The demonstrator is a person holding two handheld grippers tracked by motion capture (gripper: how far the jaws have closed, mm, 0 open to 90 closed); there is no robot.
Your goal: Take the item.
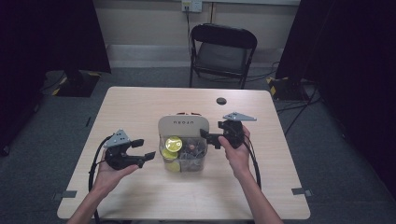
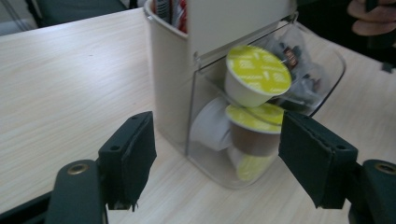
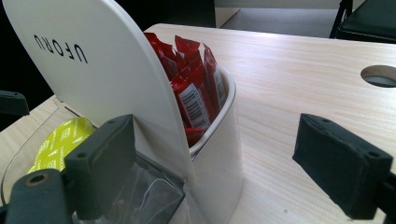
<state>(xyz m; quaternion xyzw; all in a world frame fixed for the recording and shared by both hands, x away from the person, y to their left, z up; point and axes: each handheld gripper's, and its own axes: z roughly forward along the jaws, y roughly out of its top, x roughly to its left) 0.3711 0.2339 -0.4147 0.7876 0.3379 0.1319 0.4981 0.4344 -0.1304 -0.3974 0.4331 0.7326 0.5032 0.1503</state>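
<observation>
Chair (image 1: 223, 51) and dark curtains stand beyond the counter (image 1: 140, 107) in the high view, and a round cable hole (image 1: 221, 101) lies near its far edge; the organiser (image 1: 183, 142) sits mid-counter between my two hands, with my left hand-held gripper (image 1: 144, 149) just beside its left side and my right hand-held gripper (image 1: 210, 138) at its right wall. From my left hand-held gripper view, the jaws stand apart with nothing between them, and past them the organiser's clear front bin (image 2: 261, 116) holds yellow-lidded capsules (image 2: 257, 74) stacked at a tilt. From my right hand-held gripper view, the jaws are wide, straddling the white rounded panel (image 3: 93, 70) and the rear cup, which holds upright red sachets (image 3: 191, 84); whether the pads press it I cannot tell.
</observation>
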